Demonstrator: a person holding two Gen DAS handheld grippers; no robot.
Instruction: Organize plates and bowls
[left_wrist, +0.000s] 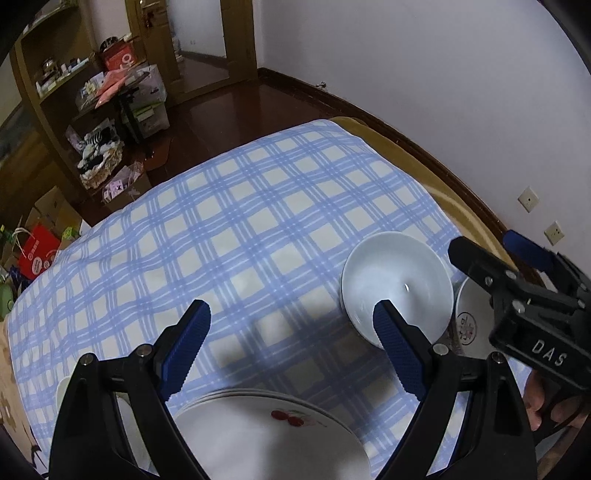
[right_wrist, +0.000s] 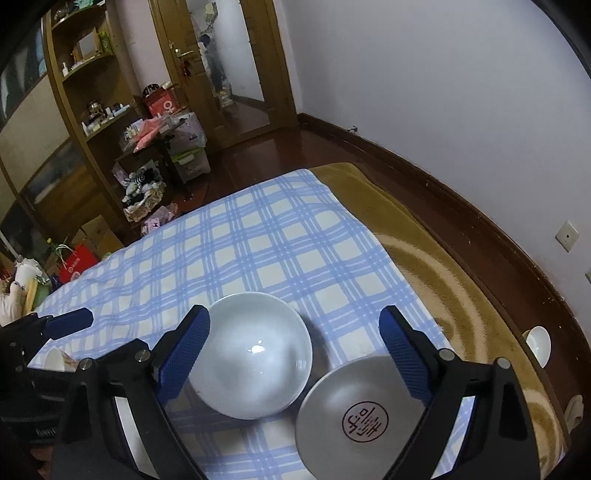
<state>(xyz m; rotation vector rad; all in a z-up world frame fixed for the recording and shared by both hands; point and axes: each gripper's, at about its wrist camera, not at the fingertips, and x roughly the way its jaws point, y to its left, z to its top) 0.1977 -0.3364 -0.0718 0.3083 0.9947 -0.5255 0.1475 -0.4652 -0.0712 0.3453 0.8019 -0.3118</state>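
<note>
Judging progress from the present layout, sorting is only partly done: a stack of white round plates (left_wrist: 266, 435), the top one printed with red cherries, already lies directly below and between the jaws of the left gripper (left_wrist: 291, 345), while the bowls remain loose and unstacked.

Left gripper: jaws spread wide, nothing between the pads, no contact with any dish. Right gripper (right_wrist: 295, 350): jaws likewise spread and pinching nothing.

A plain white glazed ceramic bowl (right_wrist: 255, 354) sits upright on the blue-and-white checked cloth (right_wrist: 258, 240), between the right jaws and nearer the left-hand pad; whether that pad touches its rim cannot be told. In the left wrist view the same bowl lies just beyond the right-hand jaw tip.

A second white bowl with a dark round seal mark inside (right_wrist: 362, 417) lies below the right-hand jaw, tilted, just beside the plain bowl; contact between the two cannot be confirmed.

A small white dish (right_wrist: 537, 345) rests well outside the right jaws on the brown blanket (right_wrist: 461, 295), apart from the others.

Remaining, in my assessment: nest the two bowls and bring in the outlying dish. Both bowls appear clean, glossy and unchipped.
</note>
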